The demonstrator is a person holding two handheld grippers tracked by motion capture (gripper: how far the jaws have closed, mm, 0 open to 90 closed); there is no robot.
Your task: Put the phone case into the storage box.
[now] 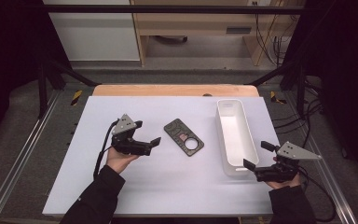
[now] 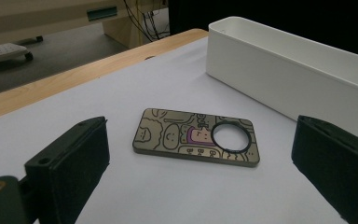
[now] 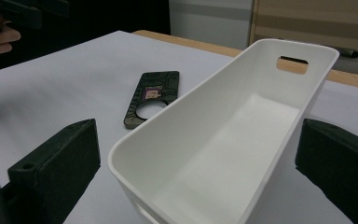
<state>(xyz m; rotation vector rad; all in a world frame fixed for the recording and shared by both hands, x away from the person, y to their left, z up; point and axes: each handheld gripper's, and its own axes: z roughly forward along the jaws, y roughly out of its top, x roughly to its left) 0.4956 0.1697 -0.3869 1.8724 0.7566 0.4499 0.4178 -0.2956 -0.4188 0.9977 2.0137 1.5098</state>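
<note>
From the high view I see my left gripper (image 1: 147,134) spread beside the patterned card (image 1: 183,136) lying flat on the table (image 1: 168,186), my right gripper (image 1: 258,155) spread at the white bin (image 1: 235,135); the left gripper view shows the card between its open jaws; the right gripper view faces the bin's near end.

A: So where's everything sitting?

B: The flat card (image 1: 183,136) lies on the table sheet (image 1: 168,186), about in the middle. The bin (image 1: 235,135) stands just to its right, long side running away from me.

A: And your claws?

B: My left gripper (image 1: 147,133) is left of the card, my right gripper (image 1: 256,155) at the bin's near end.
</note>
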